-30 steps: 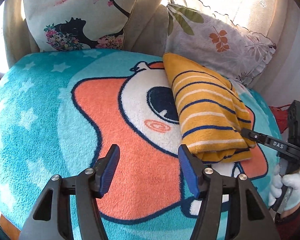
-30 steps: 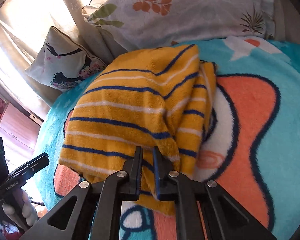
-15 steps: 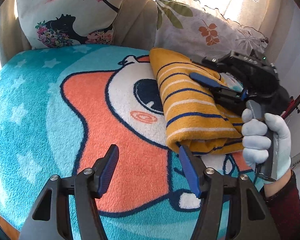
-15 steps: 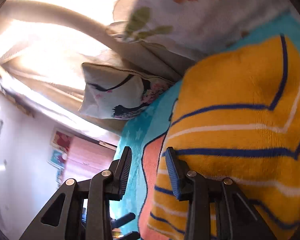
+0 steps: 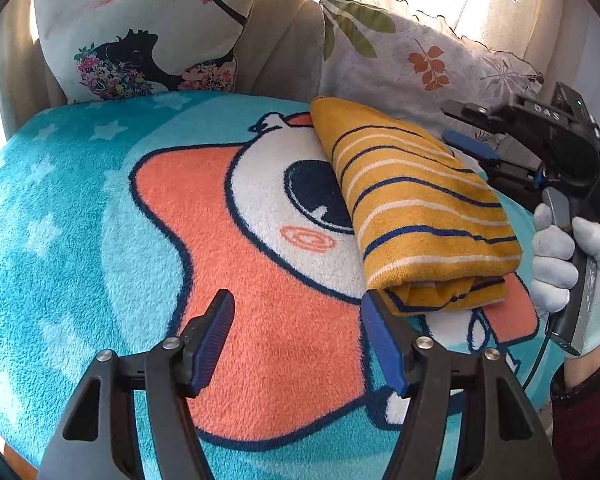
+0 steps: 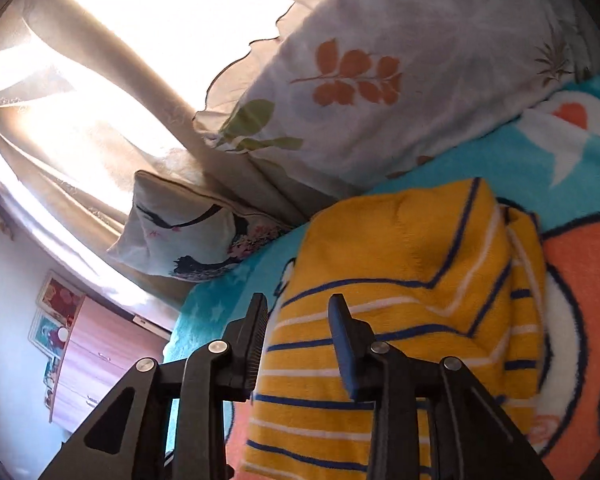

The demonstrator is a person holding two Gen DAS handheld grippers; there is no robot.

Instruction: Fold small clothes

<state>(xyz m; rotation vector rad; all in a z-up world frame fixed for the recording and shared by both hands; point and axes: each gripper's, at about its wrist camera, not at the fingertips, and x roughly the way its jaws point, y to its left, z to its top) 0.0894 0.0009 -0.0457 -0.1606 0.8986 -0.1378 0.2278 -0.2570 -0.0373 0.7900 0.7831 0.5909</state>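
A yellow garment (image 5: 420, 208) with blue and white stripes lies folded on the right of the cartoon blanket (image 5: 100, 220). My left gripper (image 5: 298, 308) hovers over the blanket in front of the garment's near left corner. Its jaws are opening and nothing is between them. Above the garment's far right edge a gloved hand (image 5: 568, 264) holds my right gripper (image 5: 460, 130). In the right wrist view the right gripper (image 6: 299, 304) hangs over the garment (image 6: 400, 320), its jaws opening and clear of the cloth.
Two pillows lean against the curtain behind the blanket: a figure-print pillow (image 5: 140, 28) at the left and a leaf-print pillow (image 5: 412, 60) right behind the garment. A pink cabinet (image 6: 100, 360) stands beyond the bed's left side.
My right gripper let go of the garment's near edge, opened, rose and swung over the garment's right side. The left gripper stayed put, its jaws slightly wider.
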